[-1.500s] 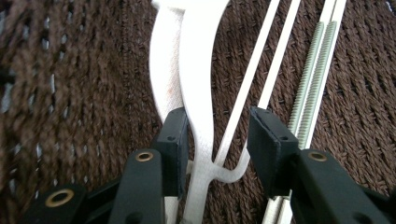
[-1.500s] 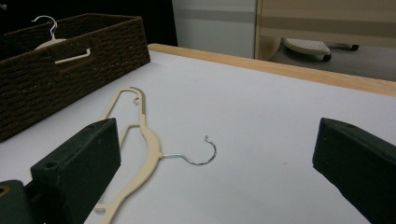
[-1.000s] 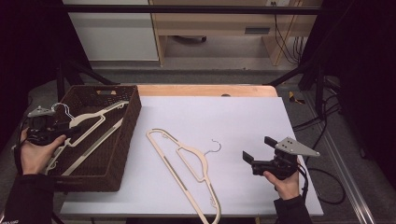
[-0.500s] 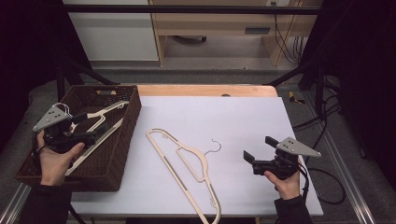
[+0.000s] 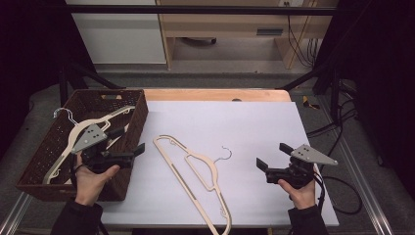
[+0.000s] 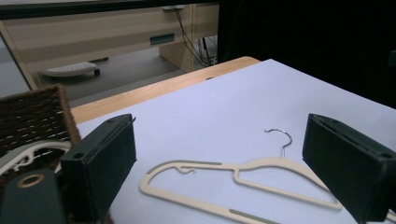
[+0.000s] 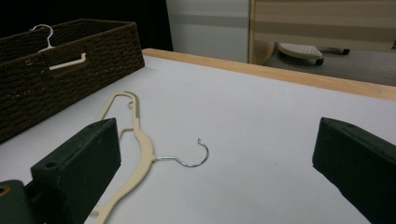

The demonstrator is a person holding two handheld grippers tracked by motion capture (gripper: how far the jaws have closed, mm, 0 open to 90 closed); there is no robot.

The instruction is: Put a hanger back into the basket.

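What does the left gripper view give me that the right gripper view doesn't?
Left gripper view alone: the hanger's full triangular body lying flat between the open jaws of the left hand-held gripper. Right gripper view alone: the basket's side wall with its handle slot, and a second hanger's hook above the rim. Both: the metal hook and white table.

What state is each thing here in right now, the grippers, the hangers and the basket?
Left gripper: open, holding nothing, above the basket's right edge.
Right gripper: open, holding nothing, above the table.
Hanger on the table: lying flat, untouched.
Hanger in the basket: lying in the basket, hook over the far left corner.
Basket: upright, open on top.
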